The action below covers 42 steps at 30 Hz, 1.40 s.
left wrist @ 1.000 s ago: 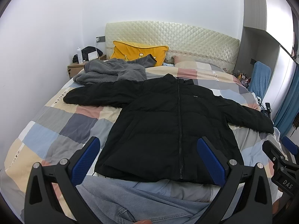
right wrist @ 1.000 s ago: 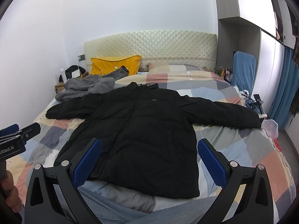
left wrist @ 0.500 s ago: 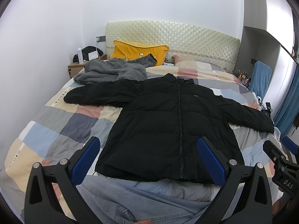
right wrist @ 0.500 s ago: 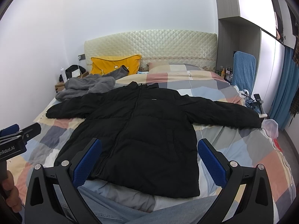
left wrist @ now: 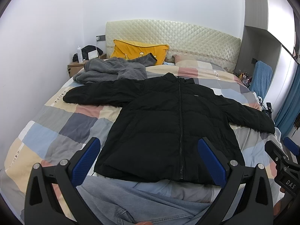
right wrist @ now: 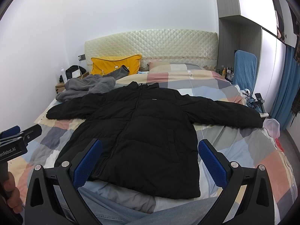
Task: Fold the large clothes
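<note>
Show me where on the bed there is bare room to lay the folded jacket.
Bare quilt lies on the left between the black jacket and the wall, below its left sleeve. Another bare patch lies right of the jacket's body, below the right sleeve. The head end is crowded: grey fleece, yellow pillow.

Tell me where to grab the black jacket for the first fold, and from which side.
Likely the cuffs. The black jacket lies flat, zipped, front up, sleeves spread. Left gripper takes the left cuff from the bed's left edge; right gripper takes the right cuff from the right. Both jaws stand open, and thin sleeve ends fit them.
</note>
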Each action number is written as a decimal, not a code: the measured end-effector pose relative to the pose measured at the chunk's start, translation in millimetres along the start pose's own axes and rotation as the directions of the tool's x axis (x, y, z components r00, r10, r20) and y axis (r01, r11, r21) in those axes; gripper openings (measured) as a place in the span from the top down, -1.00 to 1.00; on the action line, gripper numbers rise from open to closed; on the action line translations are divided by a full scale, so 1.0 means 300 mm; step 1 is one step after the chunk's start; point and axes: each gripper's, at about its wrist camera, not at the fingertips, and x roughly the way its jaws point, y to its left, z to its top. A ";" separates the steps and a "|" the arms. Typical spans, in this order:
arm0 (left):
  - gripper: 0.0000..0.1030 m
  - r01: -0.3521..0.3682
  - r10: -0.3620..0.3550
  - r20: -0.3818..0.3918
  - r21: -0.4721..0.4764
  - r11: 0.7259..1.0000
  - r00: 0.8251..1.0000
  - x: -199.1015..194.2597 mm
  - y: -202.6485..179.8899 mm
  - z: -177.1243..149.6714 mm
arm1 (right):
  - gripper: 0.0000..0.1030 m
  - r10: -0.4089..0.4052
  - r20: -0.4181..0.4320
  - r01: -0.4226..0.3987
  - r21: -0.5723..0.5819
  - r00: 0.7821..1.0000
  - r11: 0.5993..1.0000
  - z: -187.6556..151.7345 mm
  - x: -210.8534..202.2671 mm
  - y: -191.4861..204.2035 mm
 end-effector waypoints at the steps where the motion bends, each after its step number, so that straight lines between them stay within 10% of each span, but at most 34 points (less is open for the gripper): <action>1: -1.00 0.000 0.000 -0.002 -0.001 1.000 1.000 0.004 0.002 -0.005 | -1.00 0.003 -0.002 -0.003 0.000 1.000 1.000 -0.003 0.001 0.002; 19: -1.00 0.023 -0.024 0.039 0.034 0.999 0.999 0.098 -0.065 0.064 | -1.00 -0.044 0.028 0.043 0.021 0.999 0.999 0.073 0.036 -0.124; 42: -1.00 0.198 -0.222 0.196 0.134 0.971 0.955 0.184 -0.272 0.389 | -1.00 -0.256 0.097 0.246 0.103 0.962 0.964 0.372 0.217 -0.764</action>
